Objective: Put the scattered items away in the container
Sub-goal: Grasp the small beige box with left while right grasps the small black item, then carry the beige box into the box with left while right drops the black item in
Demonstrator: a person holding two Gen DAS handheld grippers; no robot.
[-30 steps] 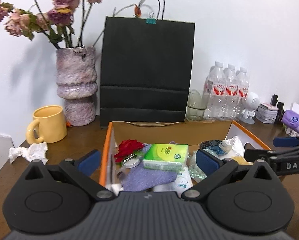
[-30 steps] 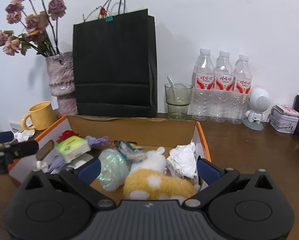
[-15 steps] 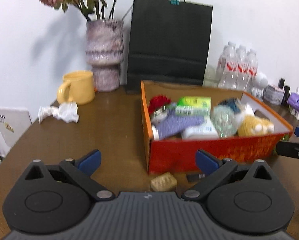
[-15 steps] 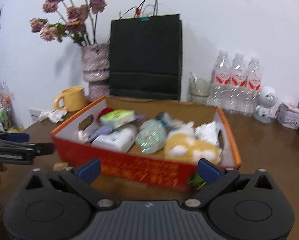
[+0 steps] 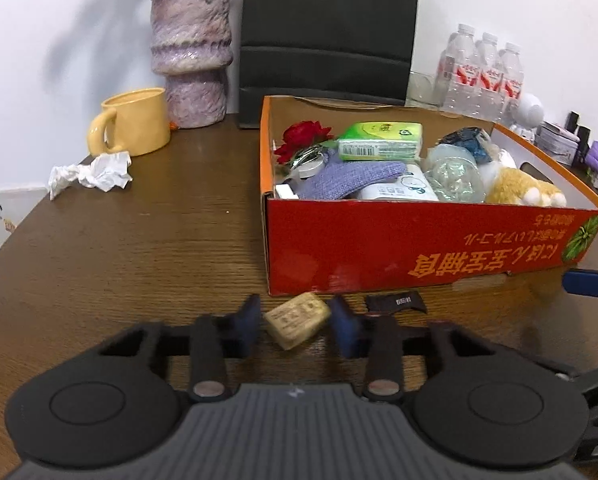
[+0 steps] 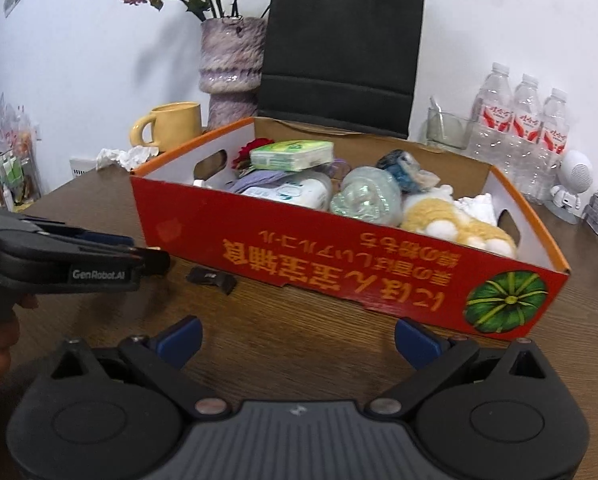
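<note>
While its jaws have just been closing, the left hand-held gripper (image 5: pixel 295 326) brackets a small tan block (image 5: pixel 298 320) on the bench (image 5: pixel 139 248); narrow gaps still show at both pads, so nothing is clamped yet. Just beyond the block, to its right, lies a small black tag (image 5: pixel 395 304), and past both stands the red box (image 5: pixel 419 248), packed with a green tissue pack (image 5: pixel 381 141), a purple cloth (image 5: pixel 351 178) and a yellow plush toy (image 5: pixel 525 192). Far to the left lies a crumpled tissue (image 5: pixel 93 174). Only the right wrist view shows the right hand-held gripper (image 6: pixel 297 340), released and wide, over bare wood before the box; there the block stays hidden behind the left hand-held gripper's side.
</note>
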